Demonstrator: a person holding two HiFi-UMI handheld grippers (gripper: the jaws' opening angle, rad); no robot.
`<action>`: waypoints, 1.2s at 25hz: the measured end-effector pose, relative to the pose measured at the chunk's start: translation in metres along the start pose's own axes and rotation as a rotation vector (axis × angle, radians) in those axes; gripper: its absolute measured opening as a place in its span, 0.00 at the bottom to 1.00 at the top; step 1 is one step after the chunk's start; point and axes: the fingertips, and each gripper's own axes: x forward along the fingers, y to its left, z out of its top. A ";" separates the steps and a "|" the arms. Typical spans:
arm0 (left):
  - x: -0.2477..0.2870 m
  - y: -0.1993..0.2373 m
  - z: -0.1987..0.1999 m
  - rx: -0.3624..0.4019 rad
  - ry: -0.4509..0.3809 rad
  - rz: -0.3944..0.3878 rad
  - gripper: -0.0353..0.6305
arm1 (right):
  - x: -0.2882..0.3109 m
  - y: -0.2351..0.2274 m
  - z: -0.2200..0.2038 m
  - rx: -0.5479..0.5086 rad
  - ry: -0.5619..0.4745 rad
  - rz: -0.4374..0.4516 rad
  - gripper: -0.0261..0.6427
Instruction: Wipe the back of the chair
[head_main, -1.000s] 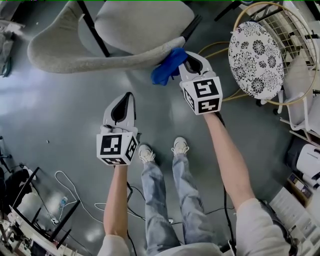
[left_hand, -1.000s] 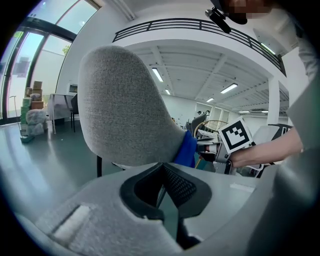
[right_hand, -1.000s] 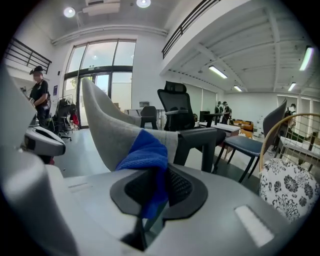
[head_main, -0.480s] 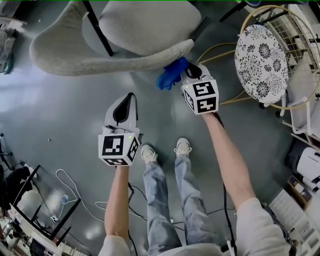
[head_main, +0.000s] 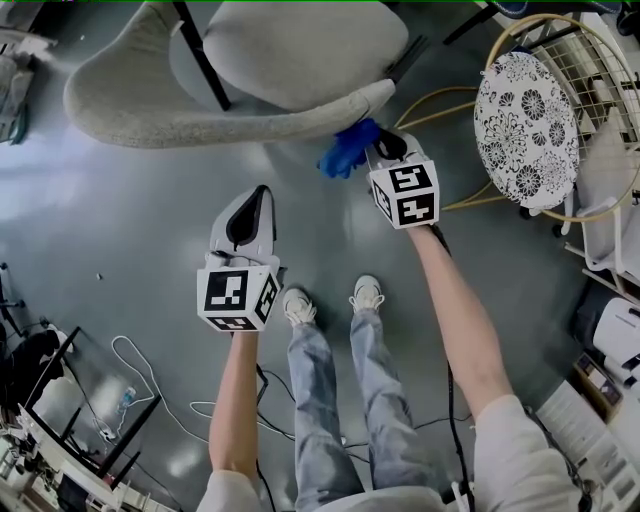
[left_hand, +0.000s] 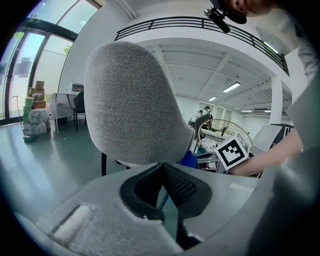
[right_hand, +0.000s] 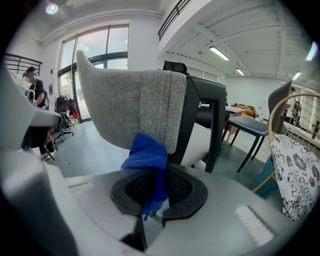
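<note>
The grey upholstered chair (head_main: 200, 115) stands at the far side of the floor, its curved back turned toward the person. The right tongs (head_main: 378, 145) reach to the right end of that back. They pinch a bunched blue cloth (head_main: 348, 148), which lies against or just beside the lower edge of the fabric; I cannot tell whether it touches. The left tongs (head_main: 260, 195) hang nearer and to the left, pressed together on nothing and well apart from the chair. Wiping looks under way at this one end only, and the long stretch of back running leftward seems left to do. Compared with a second ago, the cloth is at much the same right end, bunched smaller and drawn slightly nearer. The left tongs are almost where they were.
</note>
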 end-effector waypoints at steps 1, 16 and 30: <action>0.000 0.000 0.000 0.000 0.001 0.001 0.05 | -0.002 0.000 0.000 0.000 -0.003 0.000 0.09; -0.017 -0.010 0.016 0.022 -0.011 0.013 0.05 | -0.087 0.002 0.019 0.057 -0.148 -0.044 0.09; -0.076 -0.033 0.021 0.039 -0.009 0.013 0.05 | -0.215 0.027 0.021 0.036 -0.209 -0.093 0.09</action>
